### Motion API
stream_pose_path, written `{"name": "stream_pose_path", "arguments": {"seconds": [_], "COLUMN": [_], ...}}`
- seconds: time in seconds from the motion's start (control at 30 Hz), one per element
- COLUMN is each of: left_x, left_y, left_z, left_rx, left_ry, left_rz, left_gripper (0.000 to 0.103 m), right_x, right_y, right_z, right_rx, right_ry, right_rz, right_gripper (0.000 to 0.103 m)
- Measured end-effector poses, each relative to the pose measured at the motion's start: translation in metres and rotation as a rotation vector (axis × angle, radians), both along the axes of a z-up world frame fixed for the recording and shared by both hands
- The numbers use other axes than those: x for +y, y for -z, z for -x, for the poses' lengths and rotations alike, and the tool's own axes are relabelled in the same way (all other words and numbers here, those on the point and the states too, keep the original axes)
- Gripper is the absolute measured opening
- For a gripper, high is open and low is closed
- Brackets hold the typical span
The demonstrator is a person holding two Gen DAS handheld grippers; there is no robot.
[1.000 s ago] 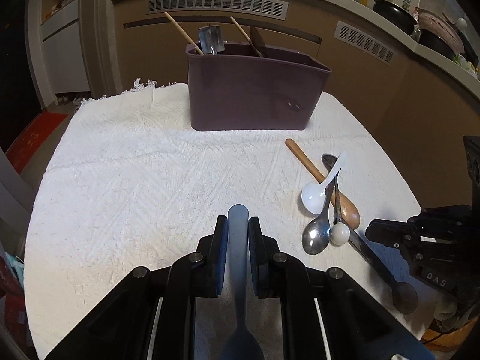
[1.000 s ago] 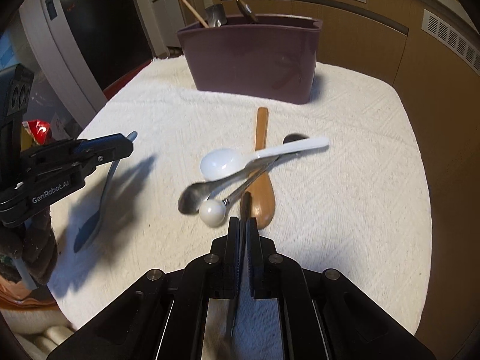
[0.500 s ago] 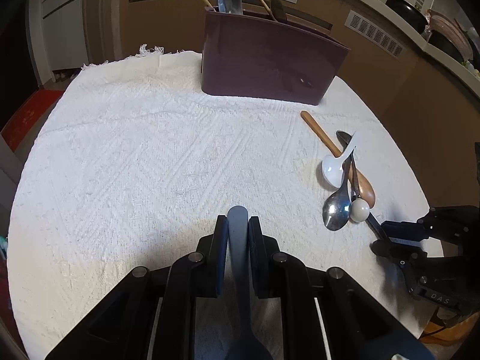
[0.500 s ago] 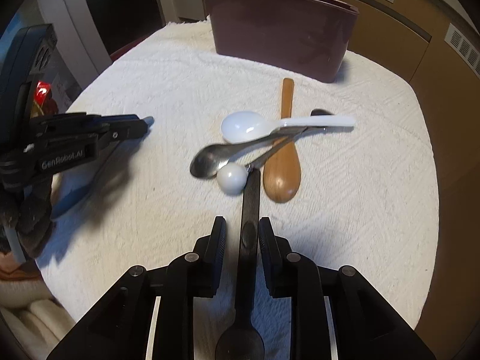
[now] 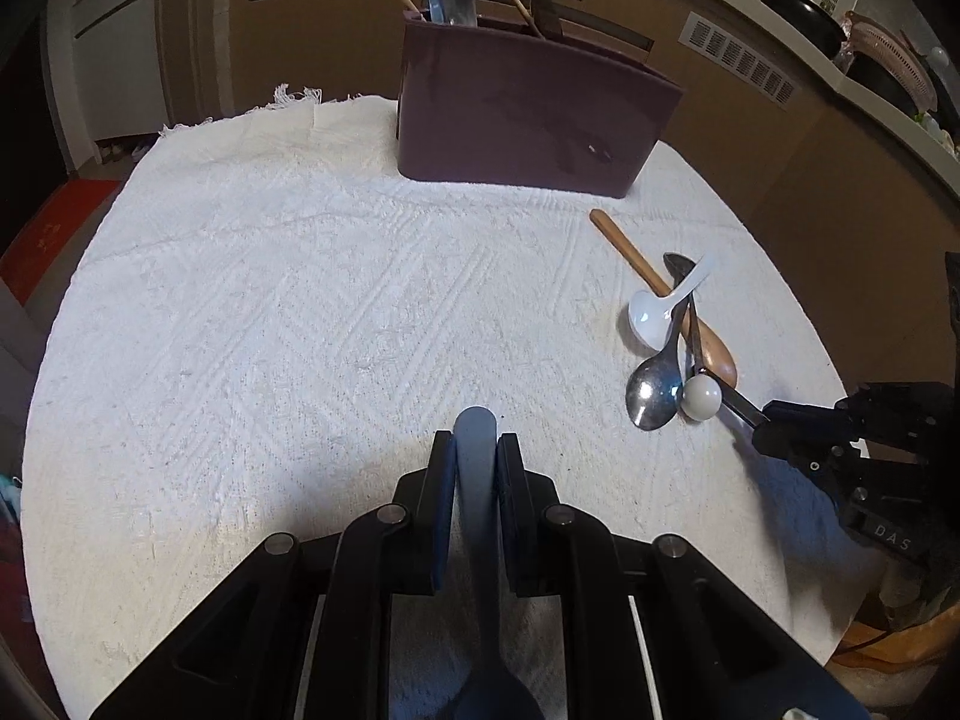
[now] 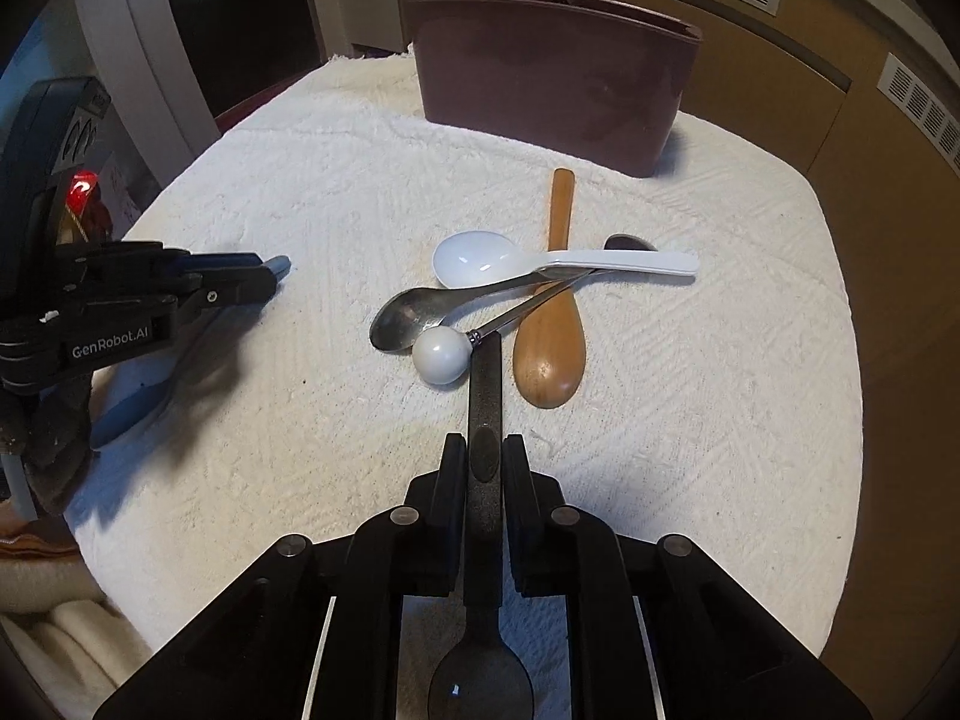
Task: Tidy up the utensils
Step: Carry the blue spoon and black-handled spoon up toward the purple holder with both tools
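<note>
My left gripper point(image 5: 474, 450) is clamped on a blue spoon point(image 5: 477, 480), handle tip poking out past the pads, bowl back under the camera. Jaws narrow, pads pressed on the handle. From the right wrist view that gripper sits well to the left of the spoon pile, over the white towel point(image 5: 270, 312).

My right gripper point(image 6: 485, 456) has a black spoon point(image 6: 486, 396) between the jaws, which are closing right now. The handle runs forward, bowl toward the camera. Pads look pressed on the handle, though the angle makes true contact hard to confirm. The handle tip reaches just beside the white ball end point(image 6: 442, 355) of a thin metal utensil in the pile.

The pile, taking the purple caddy point(image 6: 552, 78) as landmark: it lies in front of the caddy, apart from it, on the towel. Wooden spoon point(image 6: 552, 324) with handle pointing toward the caddy. White ladle spoon point(image 6: 480, 258) lies across it, metal spoon point(image 6: 402, 324) below that, crossing too. All overlap.

The caddy stands upright at the far end of the towel. Sticking out of its top: wooden sticks, a shiny metal piece, a dark utensil. Which compartments they sit in I cannot tell.
</note>
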State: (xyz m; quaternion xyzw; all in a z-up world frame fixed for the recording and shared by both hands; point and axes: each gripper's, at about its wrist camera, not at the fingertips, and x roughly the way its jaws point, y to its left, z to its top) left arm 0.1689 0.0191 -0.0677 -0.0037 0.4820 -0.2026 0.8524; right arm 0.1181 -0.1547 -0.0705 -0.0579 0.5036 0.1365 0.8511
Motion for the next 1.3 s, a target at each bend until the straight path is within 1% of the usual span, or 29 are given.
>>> {"name": "stream_pose_path", "arguments": {"seconds": [0.1,0.23,0.3,0.53,0.6,0.7,0.83,1.03,1.13,1.23,1.3], "left_x": [0.002,0.000,-0.001,-0.007,-0.009,-0.014,-0.020,-0.024,-0.023,-0.022,-0.019], "left_y": [-0.022,-0.053,-0.066,-0.100,-0.115,-0.136,-0.163,-0.183,-0.185,-0.176,-0.169], "left_z": [0.005,0.014,0.019,0.035,0.035,0.034,0.025,0.004,-0.004,-0.007,-0.007], "left_rx": [-0.058,-0.143,-0.179,-0.279,-0.318,-0.382,-0.462,-0.511,-0.503,-0.481,-0.457], "left_ry": [-0.004,0.004,0.009,0.024,0.026,0.032,0.039,0.024,0.016,0.020,0.021], "left_rz": [0.020,0.030,0.033,0.041,0.048,0.057,0.071,0.097,0.115,0.116,0.117], "left_gripper": [0.011,0.011,0.011,0.011,0.011,0.011,0.011,0.011,0.011,0.011,0.011], "right_x": [-0.007,-0.016,-0.019,-0.021,-0.023,-0.030,-0.033,-0.033,-0.032,-0.026,-0.024], "right_y": [-0.016,-0.043,-0.054,-0.077,-0.084,-0.105,-0.128,-0.154,-0.153,-0.128,-0.101], "right_z": [0.004,0.014,0.016,0.024,0.020,0.017,0.006,-0.015,-0.025,-0.033,-0.034], "right_rx": [-0.048,-0.136,-0.167,-0.231,-0.255,-0.307,-0.368,-0.434,-0.418,-0.347,-0.285], "right_ry": [0.021,0.037,0.043,0.042,0.051,0.058,0.062,0.058,0.048,0.034,0.032], "right_rz": [-0.029,-0.064,-0.078,-0.101,-0.117,-0.173,-0.204,-0.248,-0.250,-0.200,-0.150], "right_gripper": [0.012,0.012,0.012,0.012,0.012,0.012,0.012,0.012,0.012,0.012,0.012]}}
